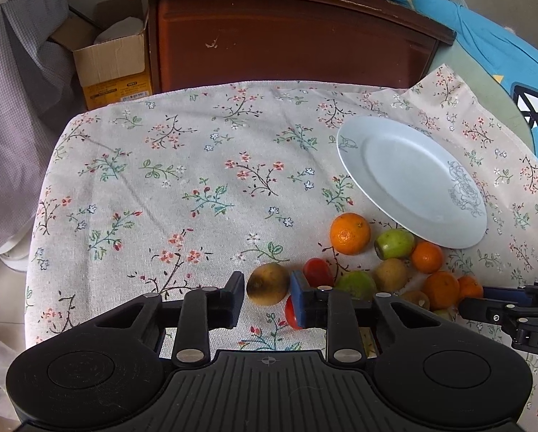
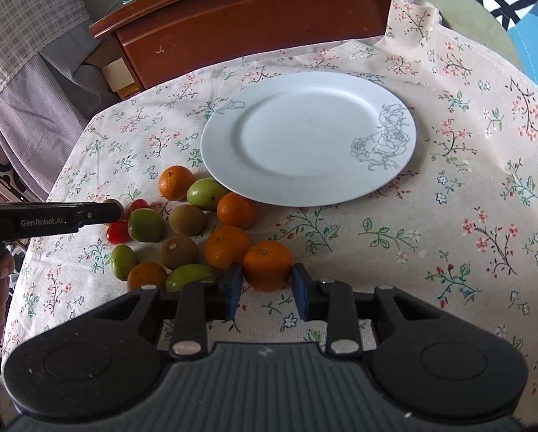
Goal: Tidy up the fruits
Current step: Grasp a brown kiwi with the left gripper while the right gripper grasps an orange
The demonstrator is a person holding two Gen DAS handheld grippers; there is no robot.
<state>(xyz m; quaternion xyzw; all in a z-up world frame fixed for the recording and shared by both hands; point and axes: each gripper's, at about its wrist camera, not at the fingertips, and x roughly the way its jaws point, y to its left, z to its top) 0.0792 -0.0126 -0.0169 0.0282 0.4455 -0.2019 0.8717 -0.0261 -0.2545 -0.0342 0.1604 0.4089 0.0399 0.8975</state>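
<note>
A pile of fruit lies on the flowered tablecloth: oranges (image 2: 175, 182), green fruits (image 2: 207, 193), brown kiwis (image 2: 187, 219) and small red tomatoes (image 2: 117, 232). A white plate (image 2: 306, 138) with nothing on it sits just behind the pile. My left gripper (image 1: 267, 293) is open, its jaws standing either side of a brown kiwi (image 1: 268, 283) at the pile's left edge; it shows in the right wrist view (image 2: 107, 212) too. My right gripper (image 2: 267, 288) is open, its jaws either side of the nearest orange (image 2: 268, 265). The plate also shows in the left wrist view (image 1: 409, 180).
A dark wooden cabinet (image 1: 287, 36) stands behind the table. A cardboard box (image 1: 112, 68) and hanging cloth are at the left. A blue cloth (image 1: 503, 54) lies at the right. The tablecloth (image 1: 161, 180) left of the fruit is bare.
</note>
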